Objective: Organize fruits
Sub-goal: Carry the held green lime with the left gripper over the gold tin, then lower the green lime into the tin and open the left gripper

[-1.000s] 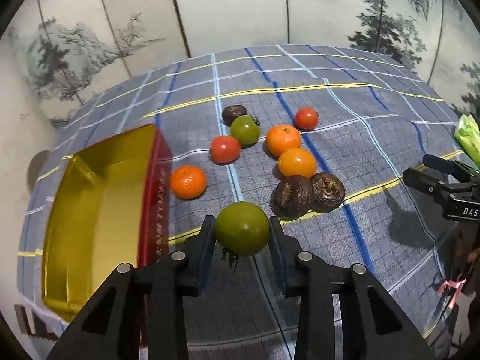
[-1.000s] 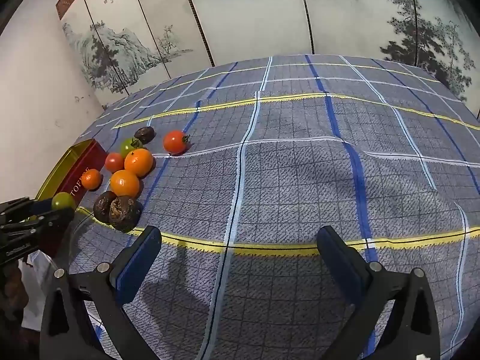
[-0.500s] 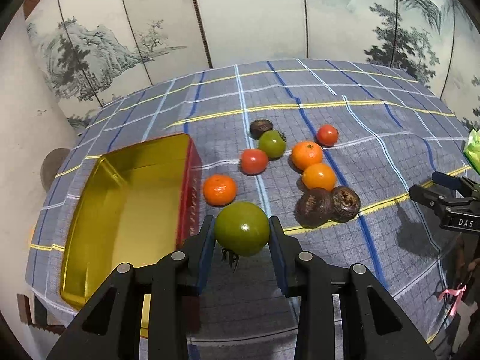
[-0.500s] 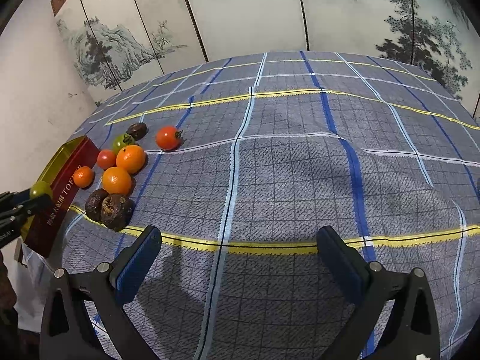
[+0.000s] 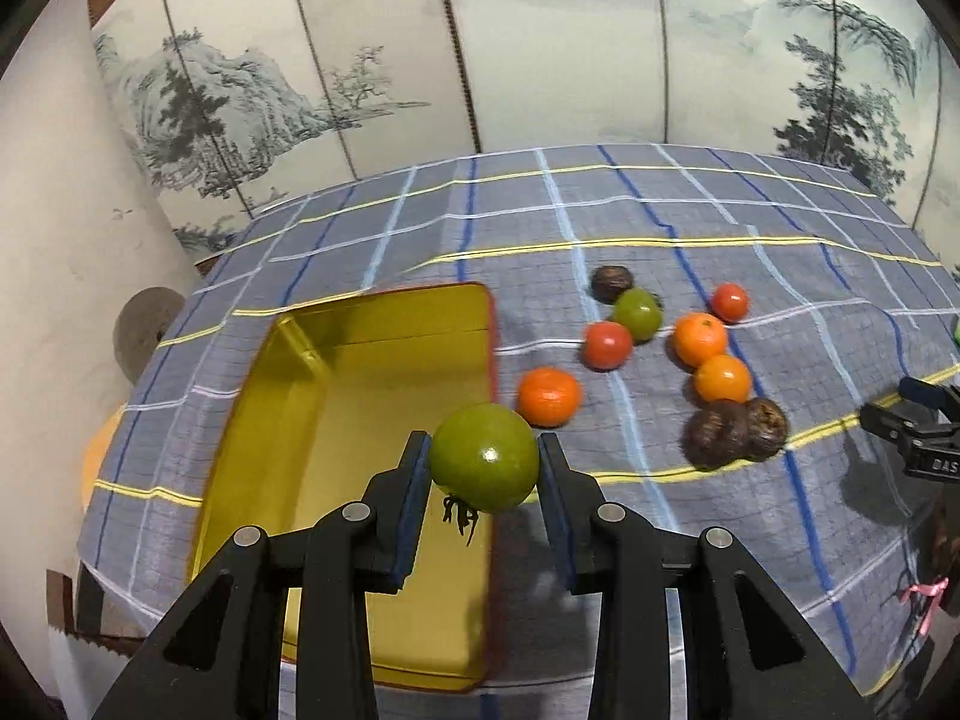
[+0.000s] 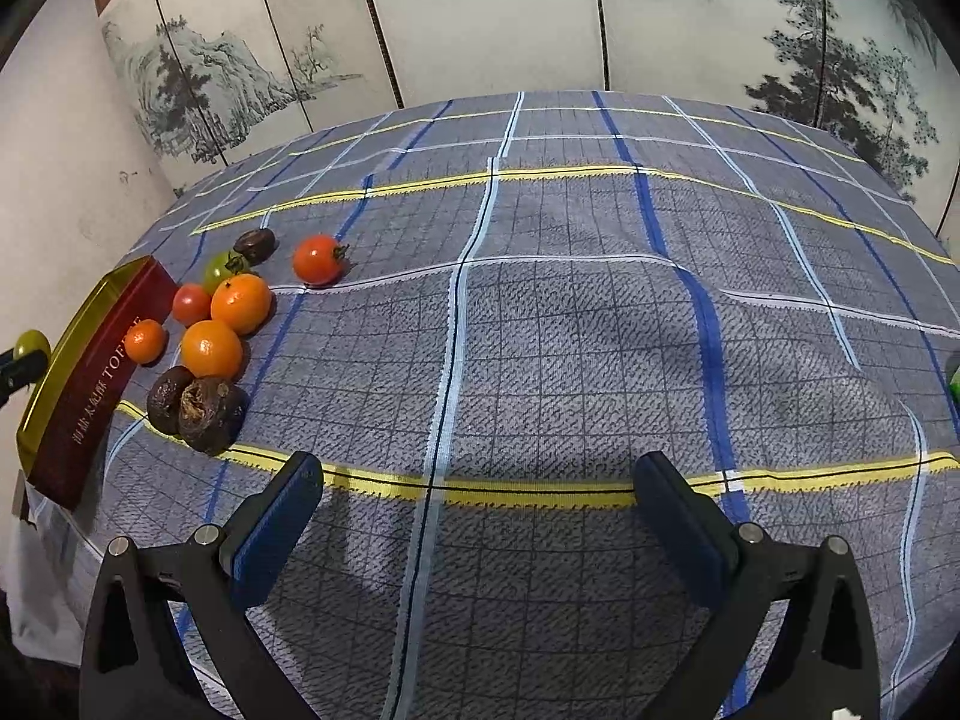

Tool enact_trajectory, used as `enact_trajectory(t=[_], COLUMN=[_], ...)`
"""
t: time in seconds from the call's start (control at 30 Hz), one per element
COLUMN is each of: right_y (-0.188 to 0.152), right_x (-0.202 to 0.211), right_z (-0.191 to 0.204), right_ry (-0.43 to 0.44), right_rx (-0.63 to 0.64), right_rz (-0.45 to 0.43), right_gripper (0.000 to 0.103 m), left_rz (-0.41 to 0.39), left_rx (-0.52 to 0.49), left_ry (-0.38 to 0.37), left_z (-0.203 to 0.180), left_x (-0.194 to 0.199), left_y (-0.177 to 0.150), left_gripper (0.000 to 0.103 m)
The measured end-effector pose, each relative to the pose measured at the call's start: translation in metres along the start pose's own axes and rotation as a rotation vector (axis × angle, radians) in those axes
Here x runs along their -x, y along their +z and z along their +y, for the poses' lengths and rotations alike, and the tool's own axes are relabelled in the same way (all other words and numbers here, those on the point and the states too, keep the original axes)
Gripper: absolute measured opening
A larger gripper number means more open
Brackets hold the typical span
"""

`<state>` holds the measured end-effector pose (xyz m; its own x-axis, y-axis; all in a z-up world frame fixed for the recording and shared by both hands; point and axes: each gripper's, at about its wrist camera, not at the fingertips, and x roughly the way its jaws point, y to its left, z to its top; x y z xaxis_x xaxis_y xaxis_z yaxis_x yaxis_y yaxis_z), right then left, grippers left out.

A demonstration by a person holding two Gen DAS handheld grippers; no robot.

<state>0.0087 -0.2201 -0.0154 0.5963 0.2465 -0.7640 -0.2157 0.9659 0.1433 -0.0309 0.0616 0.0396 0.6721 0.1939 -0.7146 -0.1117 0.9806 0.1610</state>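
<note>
My left gripper (image 5: 483, 468) is shut on a green tomato (image 5: 483, 457), held in the air over the right rim of the gold-lined red tin (image 5: 384, 372), whose inside shows no fruit. On the cloth to its right lie several fruits: a small orange (image 5: 549, 396), a red tomato (image 5: 608, 345), a second green tomato (image 5: 637, 313), two more oranges (image 5: 699, 338), a red tomato (image 5: 729, 302) and dark wrinkled fruits (image 5: 717, 434). My right gripper (image 6: 477, 522) hangs open over bare cloth, nothing between its fingers. In its view, the held green tomato (image 6: 31, 343) shows at the far left beyond the tin (image 6: 90, 378).
A checked blue-grey tablecloth (image 6: 570, 330) covers the table, with its edge just left of the tin. A painted folding screen (image 5: 540, 48) stands behind. A green object (image 6: 953, 381) peeks in at the right edge. My right gripper's tips (image 5: 918, 426) show in the left wrist view.
My left gripper has carried the green tomato left and upward, from over the cloth to above the tin's right rim. The right gripper has stayed in place, still open.
</note>
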Motion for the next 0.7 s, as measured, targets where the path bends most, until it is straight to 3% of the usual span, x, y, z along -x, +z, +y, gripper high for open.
enact_trajectory(t=[0.4,0.7], right_y=[0.000,-0.001], right_x=[-0.002,-0.003], right_z=[0.003,0.005], right_ry=[-0.014,-0.018], right_rx=[0.014,0.021], right_rz=[0.007,0.010], right_gripper=[0.103,0.103], left_rz=[0.056,0.091], left_rx=[-0.007,-0.071], left_ry=[0.101,0.174], left_z=[0.043,0.059], left_x=[-0.027,-0.052], left_y=[0.009,0.030], left_gripper=[0.036,0.036])
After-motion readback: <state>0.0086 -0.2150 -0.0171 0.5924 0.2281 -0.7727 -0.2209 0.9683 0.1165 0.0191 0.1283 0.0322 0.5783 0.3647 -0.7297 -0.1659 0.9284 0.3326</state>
